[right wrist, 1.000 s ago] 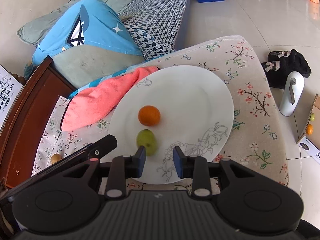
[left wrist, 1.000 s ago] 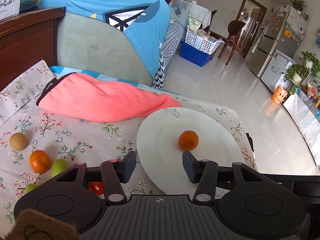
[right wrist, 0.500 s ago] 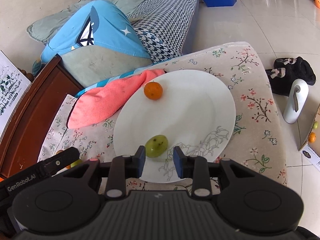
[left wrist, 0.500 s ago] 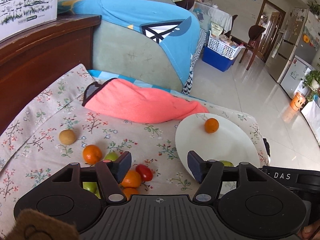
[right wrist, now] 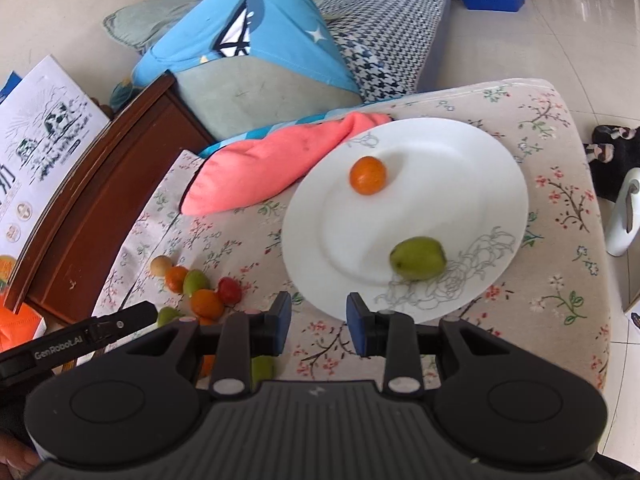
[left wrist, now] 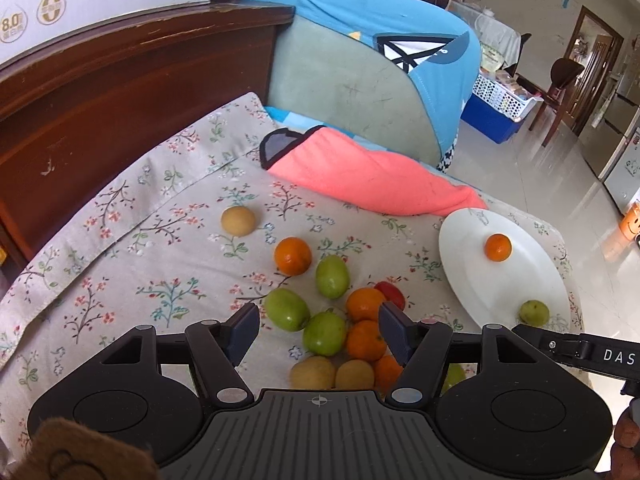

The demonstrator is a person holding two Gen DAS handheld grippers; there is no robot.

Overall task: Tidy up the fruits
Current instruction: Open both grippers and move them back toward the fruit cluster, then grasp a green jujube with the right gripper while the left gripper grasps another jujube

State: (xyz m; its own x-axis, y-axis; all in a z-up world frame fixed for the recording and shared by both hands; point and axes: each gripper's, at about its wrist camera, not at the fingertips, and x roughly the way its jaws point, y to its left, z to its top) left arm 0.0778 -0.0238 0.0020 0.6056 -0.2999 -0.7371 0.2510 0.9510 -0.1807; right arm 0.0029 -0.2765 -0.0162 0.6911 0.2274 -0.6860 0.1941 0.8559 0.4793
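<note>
A white plate lies on the flowered cloth, holding an orange and a green fruit. My right gripper hovers just short of the plate's near rim, its jaws narrowly apart with nothing between them. Left of the plate is a pile of loose fruit: oranges, green fruits, a red one and tan ones. My left gripper hangs over this pile with its jaws opening. A green fruit and an orange show between the fingers, untouched.
A pink towel lies behind the fruit, touching the plate's far rim. A dark wooden headboard with a milk carton box on top bounds the left side. A cushion draped in blue stands behind. Slippers and a white bottle sit on the floor past the cloth's right edge.
The left gripper has swung from the plate leftward over the fruit pile and its jaws have widened. The right gripper has drawn back from the green fruit; the orange sits farther back on the plate.
</note>
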